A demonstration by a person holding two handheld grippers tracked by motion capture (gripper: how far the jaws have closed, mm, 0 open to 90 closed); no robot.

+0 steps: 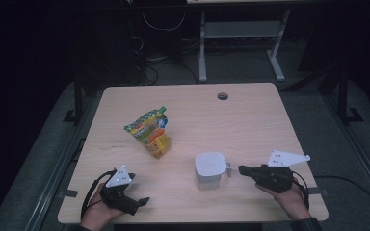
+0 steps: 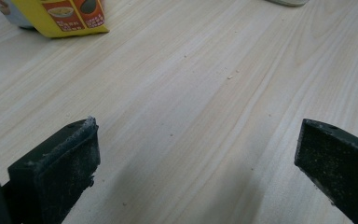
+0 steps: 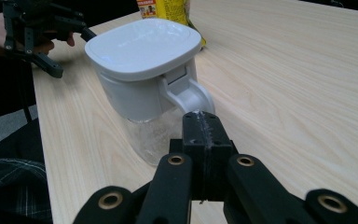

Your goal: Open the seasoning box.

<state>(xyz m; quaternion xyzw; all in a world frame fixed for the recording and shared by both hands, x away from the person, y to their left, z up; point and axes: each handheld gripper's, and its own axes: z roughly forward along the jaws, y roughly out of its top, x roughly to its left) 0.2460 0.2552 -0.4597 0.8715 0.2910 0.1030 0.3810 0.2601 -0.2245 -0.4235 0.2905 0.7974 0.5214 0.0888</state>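
Observation:
A clear jug with a white lid (image 1: 209, 166) and a white side handle (image 3: 191, 93) stands on the wooden table (image 1: 250, 125) at the front middle. My right gripper (image 1: 241, 169) lies just right of it, shut with nothing between the jaws. Its tip (image 3: 200, 122) sits right at the handle, and I cannot tell whether they touch. A green and yellow snack bag (image 1: 149, 132) stands left of centre, its lower edge (image 2: 60, 18) in the left gripper view. My left gripper (image 1: 138, 188) rests open near the front left edge, over bare wood (image 2: 198, 135).
A round cable hole (image 1: 222, 96) sits near the table's far edge. Beyond it on the dark floor stand desk legs (image 1: 203, 43) and cables. The left gripper and hand (image 3: 37, 35) appear behind the jug in the right gripper view.

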